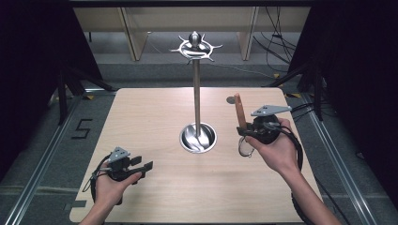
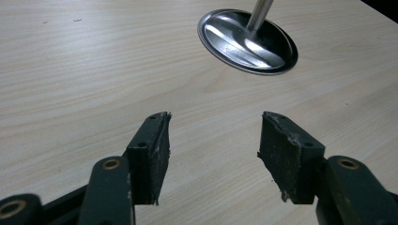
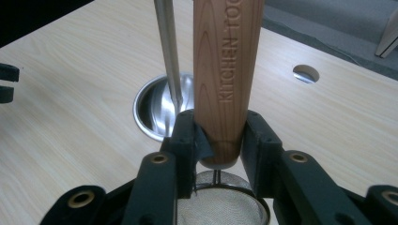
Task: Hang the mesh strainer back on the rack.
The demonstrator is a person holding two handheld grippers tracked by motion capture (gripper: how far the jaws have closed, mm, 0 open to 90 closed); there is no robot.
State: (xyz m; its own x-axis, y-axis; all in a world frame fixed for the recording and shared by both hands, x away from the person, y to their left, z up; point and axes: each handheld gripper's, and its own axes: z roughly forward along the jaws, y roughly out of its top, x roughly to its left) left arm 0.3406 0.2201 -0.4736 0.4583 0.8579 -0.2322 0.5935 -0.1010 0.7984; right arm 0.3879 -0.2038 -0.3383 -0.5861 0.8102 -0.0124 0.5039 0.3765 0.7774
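My right gripper (image 3: 220, 136) is shut on the wooden handle (image 3: 225, 70) of a small mesh strainer (image 3: 218, 204); the handle reads "KITCHEN TOO…" and points up and away, the mesh bowl hangs below the jaws. In the high view that right gripper (image 1: 248, 129) is held right of the metal stand, the handle (image 1: 240, 110) upright, the strainer ring (image 1: 244, 146) under the hand. The utensil stand has a round steel base (image 1: 198, 137), a thin pole (image 1: 196, 93) and a hooked crown (image 1: 195, 47). My left gripper (image 2: 213, 140) stands open over bare wood, seen near the front left as left gripper (image 1: 143, 165).
The light wooden table (image 1: 155, 112) has a round cable hole (image 3: 305, 73) near its far right corner. The steel base (image 2: 247, 41) lies ahead of the left jaws. Dark curtains, rails and cables surround the table on the floor.
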